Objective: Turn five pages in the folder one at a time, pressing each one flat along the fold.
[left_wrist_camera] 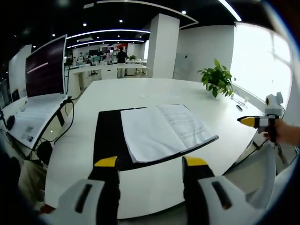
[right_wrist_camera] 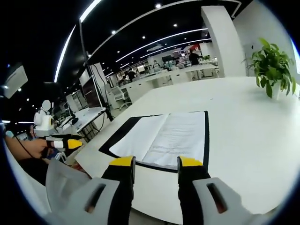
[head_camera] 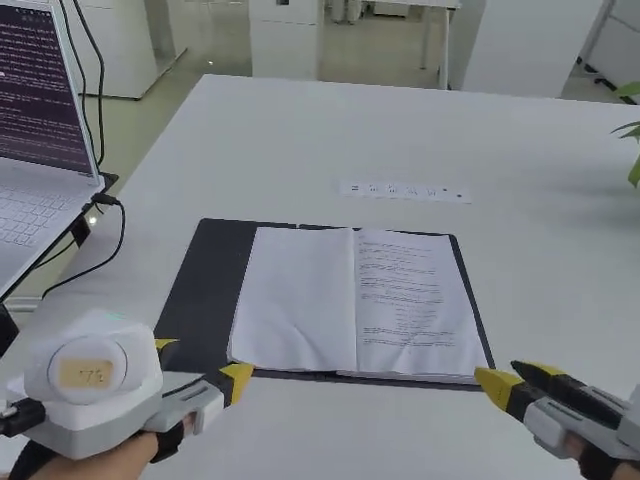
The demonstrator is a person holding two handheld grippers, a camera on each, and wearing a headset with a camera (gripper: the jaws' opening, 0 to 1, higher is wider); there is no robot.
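The left gripper (head_camera: 200,362) hovers at the near left corner of the open folder (head_camera: 350,300), jaws wide and empty. The folder lies flat on the desk (head_camera: 300,130), just ahead of both grippers. The right gripper (head_camera: 508,378), jaws apart too, is near the right corner. Probably a page turn is about to begin; the next move must pinch one sheet only.

White table (head_camera: 300,130) with open folder (head_camera: 345,300), plant (right_wrist_camera: 272,65)
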